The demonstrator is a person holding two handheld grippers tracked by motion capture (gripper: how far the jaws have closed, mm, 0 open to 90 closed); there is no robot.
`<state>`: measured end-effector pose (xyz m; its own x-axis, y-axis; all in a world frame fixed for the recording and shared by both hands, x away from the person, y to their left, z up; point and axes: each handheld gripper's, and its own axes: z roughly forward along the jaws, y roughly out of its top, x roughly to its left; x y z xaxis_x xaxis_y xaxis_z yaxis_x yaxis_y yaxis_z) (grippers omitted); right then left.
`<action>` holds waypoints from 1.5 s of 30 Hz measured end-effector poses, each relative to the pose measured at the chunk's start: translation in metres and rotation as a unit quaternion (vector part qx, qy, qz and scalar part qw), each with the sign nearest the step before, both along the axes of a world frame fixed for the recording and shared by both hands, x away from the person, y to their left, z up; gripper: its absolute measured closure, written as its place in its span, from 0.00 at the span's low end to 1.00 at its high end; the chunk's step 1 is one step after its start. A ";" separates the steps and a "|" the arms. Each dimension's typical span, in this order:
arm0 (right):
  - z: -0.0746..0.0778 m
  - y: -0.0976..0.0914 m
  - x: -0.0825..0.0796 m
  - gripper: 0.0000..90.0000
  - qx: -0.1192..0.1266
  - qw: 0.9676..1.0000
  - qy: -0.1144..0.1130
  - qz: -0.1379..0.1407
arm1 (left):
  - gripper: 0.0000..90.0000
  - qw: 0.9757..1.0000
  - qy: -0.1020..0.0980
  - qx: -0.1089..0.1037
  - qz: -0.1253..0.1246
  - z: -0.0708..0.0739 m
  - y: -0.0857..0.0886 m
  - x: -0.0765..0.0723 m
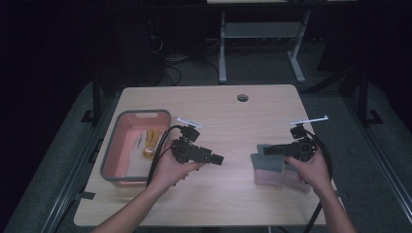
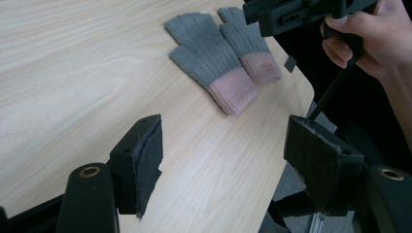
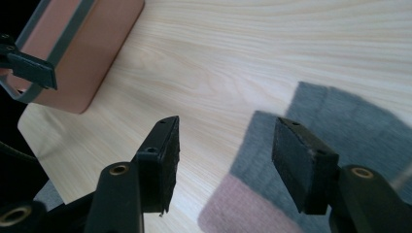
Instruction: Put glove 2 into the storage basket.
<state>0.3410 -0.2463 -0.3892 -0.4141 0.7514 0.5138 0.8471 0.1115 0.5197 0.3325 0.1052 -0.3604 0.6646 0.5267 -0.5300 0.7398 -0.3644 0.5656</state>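
1. The pair of gloves (image 1: 270,169), grey with pink cuffs, lies flat and side by side at the lower right of the high view, on the table (image 1: 233,121), near its right edge.
2. The right tongs (image 3: 223,160) hang right above them, spread wide, pinching nothing yet.
3. The left tongs (image 2: 223,160) sit mid-frame, also spread and empty, aimed at the gloves.
4. Tip, I'd say: drop onto one cuff only, pinch the top layer, so you don't drag both.
5. The pink bin (image 1: 112,156) with yellowish stuff inside sits at the left, probably the drop spot.
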 end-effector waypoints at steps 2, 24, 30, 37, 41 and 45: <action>-0.001 -0.005 -0.002 0.48 -0.005 1.000 0.000 -0.003 | 0.34 1.000 0.000 0.000 -0.004 -0.001 -0.002 0.000; -0.012 -0.044 -0.020 0.53 -0.067 0.997 -0.004 -0.042 | 0.34 1.000 -0.015 -0.005 -0.006 -0.010 -0.019 0.000; -0.017 -0.051 -0.025 0.54 -0.085 0.995 -0.005 -0.051 | 0.34 1.000 -0.010 -0.006 -0.013 -0.016 -0.027 0.000; -0.026 -0.056 -0.029 0.55 -0.099 0.993 0.007 -0.065 | 0.34 1.000 -0.011 -0.008 -0.013 -0.019 -0.030 0.000; -0.033 -0.059 -0.032 0.55 -0.122 0.990 0.012 -0.071 | 0.34 1.000 -0.011 -0.007 -0.016 -0.023 -0.033 0.000; -0.039 -0.062 -0.035 0.57 -0.134 0.988 0.018 -0.075 | 0.34 1.000 -0.007 -0.009 -0.017 -0.025 -0.035 0.000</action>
